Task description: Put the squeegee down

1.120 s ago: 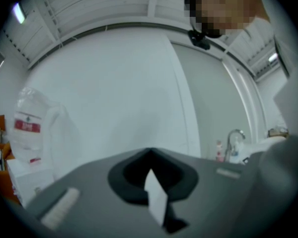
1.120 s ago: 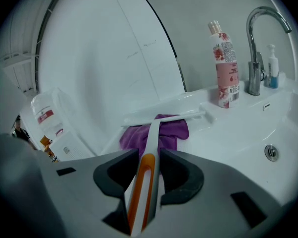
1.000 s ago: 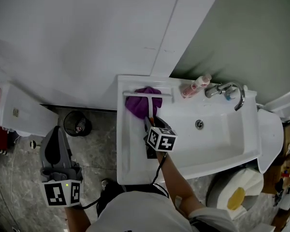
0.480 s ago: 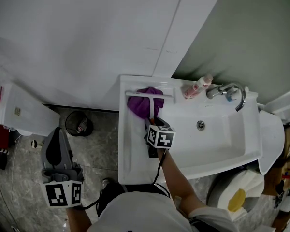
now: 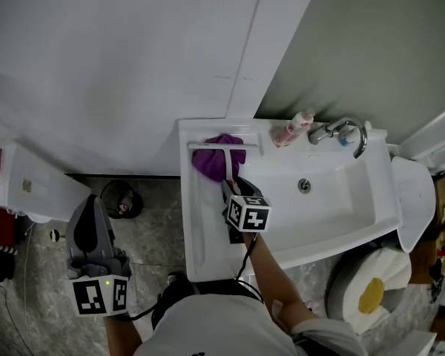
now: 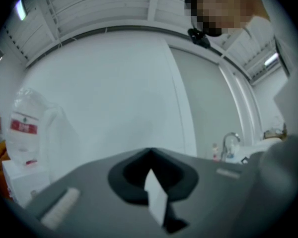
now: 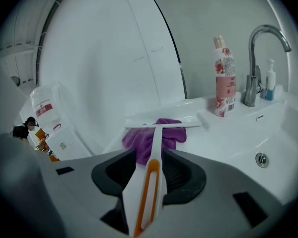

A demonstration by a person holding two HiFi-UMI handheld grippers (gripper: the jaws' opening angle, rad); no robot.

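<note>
Right tongs (image 7: 150, 156) opening, squeegee (image 5: 228, 162) on the basin worktop (image 5: 200, 232).
Its handle lies between the parted jaws with gaps either side, nothing clamped. Left tongs (image 6: 150, 153) are off to the side over the floor (image 5: 152, 232), jaws together; a thin white sliver (image 6: 156, 202) shows in the seam, can't tell what. The squeegee's blade sits across the back-left ledge, neck on the purple cloth (image 7: 139, 139). White sink unit against a white panel and a grey-green wall, grey stone floor. Count: 1 squeegee, 1 cloth, 2 bottles (pink bottle (image 5: 293, 129) just beside the blade's right end, small bottle (image 7: 270, 83) by the tap (image 5: 348, 133)), 1 drain (image 5: 303, 185), 1 black bin (image 5: 120, 196) on the floor to the left.
</note>
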